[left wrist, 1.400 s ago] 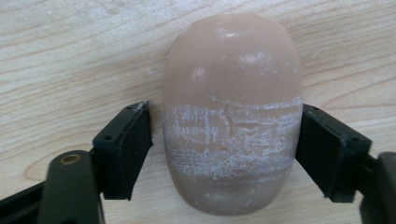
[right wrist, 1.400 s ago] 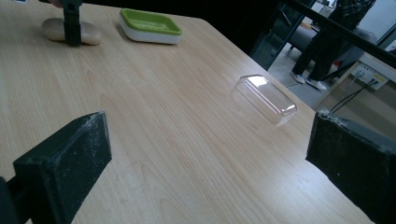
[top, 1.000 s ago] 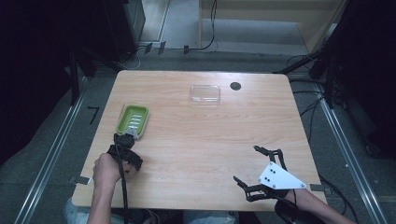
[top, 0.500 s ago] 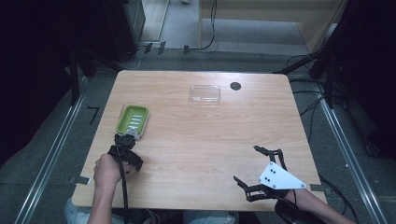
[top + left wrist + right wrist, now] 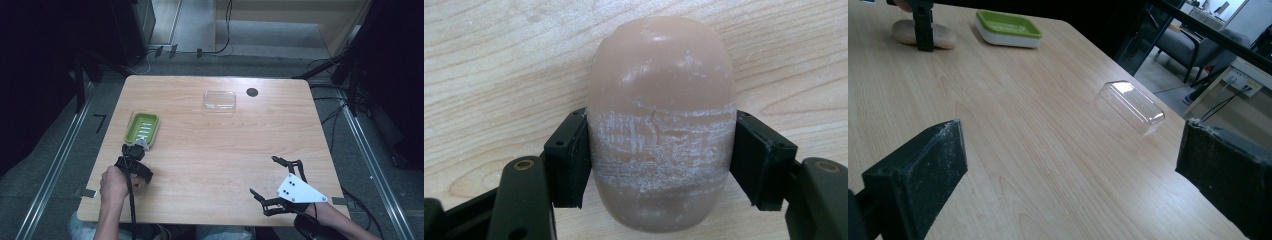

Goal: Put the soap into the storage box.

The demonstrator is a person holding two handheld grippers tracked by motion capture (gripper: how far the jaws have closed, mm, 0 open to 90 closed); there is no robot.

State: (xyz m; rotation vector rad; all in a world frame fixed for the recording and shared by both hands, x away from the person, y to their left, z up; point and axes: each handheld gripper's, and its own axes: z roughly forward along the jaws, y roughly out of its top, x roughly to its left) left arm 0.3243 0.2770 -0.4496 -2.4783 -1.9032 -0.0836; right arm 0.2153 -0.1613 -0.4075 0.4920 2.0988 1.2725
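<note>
The bar of soap is clamped across its middle by the left tongs, one black pad pressed against each flank, and it rests on the bench just beside the near end of the green soap dish. Against the pictures from a second ago almost nothing is seen to have shifted: both hands are found where they were, and only the last closing of the pads onto the soap has been completed. The grasp is therefore judged settled, with the lift toward the green soap dish not yet begun. The right tongs are held wide apart and empty, well away from the green soap dish at the opposite near corner. The clear lid lies beyond the green soap dish, untouched.
</note>
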